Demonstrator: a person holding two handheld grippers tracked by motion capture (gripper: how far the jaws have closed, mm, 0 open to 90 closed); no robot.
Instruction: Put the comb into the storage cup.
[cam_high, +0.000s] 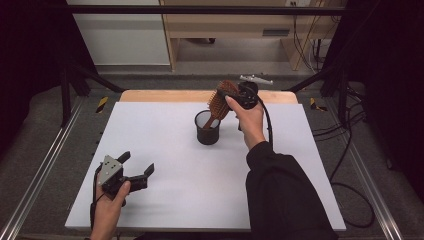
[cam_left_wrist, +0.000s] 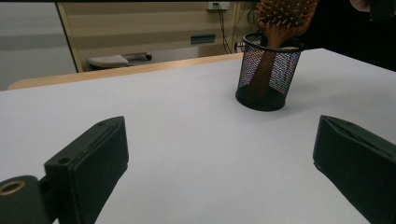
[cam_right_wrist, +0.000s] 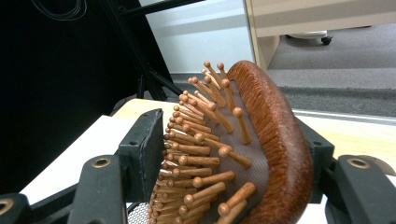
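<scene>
One wooden hairbrush, clamped by the right gripper, leans handle-down in the mesh cup; left gripper gapes.

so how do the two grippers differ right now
The right gripper is raised over the mesh cup, its jaws around a wooden hairbrush whose handle sits in the cup. The left gripper is low over the table, jaws wide apart and empty. Both are black, each held in one hand.

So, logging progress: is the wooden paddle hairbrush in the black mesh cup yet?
In: the wooden paddle hairbrush has its handle inside the black mesh cup.
</scene>
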